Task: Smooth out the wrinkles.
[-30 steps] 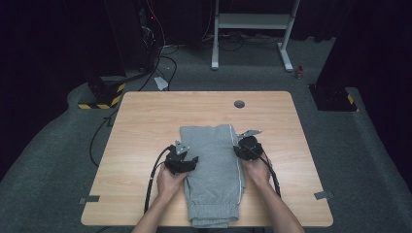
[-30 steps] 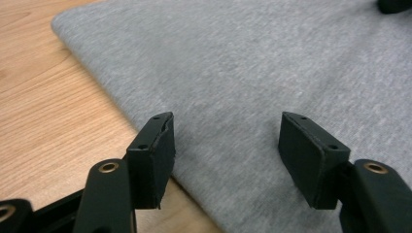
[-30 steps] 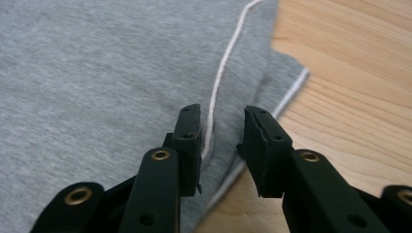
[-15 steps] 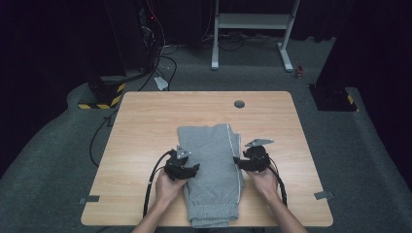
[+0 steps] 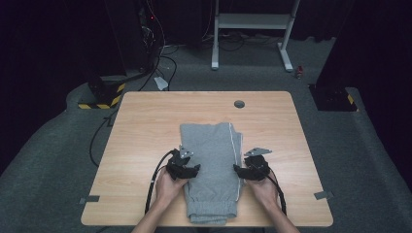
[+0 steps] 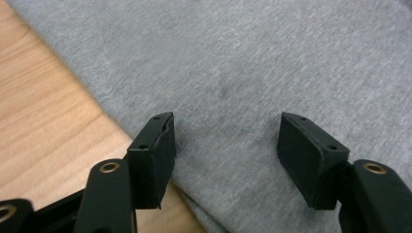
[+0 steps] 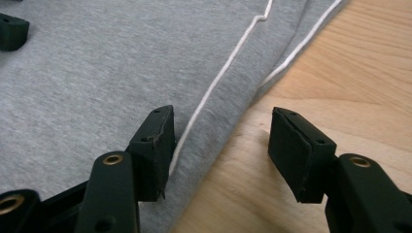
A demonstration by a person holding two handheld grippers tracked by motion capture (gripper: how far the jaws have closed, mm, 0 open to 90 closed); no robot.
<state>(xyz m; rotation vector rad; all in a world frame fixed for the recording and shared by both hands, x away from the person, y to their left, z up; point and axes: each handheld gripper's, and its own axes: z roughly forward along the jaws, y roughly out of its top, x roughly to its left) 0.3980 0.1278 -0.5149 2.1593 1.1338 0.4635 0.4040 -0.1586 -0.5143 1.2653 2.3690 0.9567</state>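
Observation:
Grey sweatpants (image 5: 211, 145) with a thin white side stripe (image 7: 228, 63) lie folded lengthwise in the middle of the wooden table (image 5: 145, 121). My left gripper (image 5: 192, 170) sits at their left edge, and in the left gripper view it (image 6: 226, 145) is open, hovering over the grey cloth (image 6: 243, 63) with nothing pinched. My right gripper (image 5: 239, 170) is at the pants' right edge. In the right gripper view it (image 7: 221, 145) straddles the cloth's edge and bare wood; its jaws have just been opening and grip nothing.
A round cable hole (image 5: 239, 104) sits near the table's far edge. Cables (image 5: 155, 184) trail from both grippers toward the near edge. Bare wood lies to either side of the pants. A white frame (image 5: 252, 22) and dark equipment stand on the carpet beyond.
My right gripper has slid right and toward the near edge, from over the pants to their right side. The left hand has stayed where it was.

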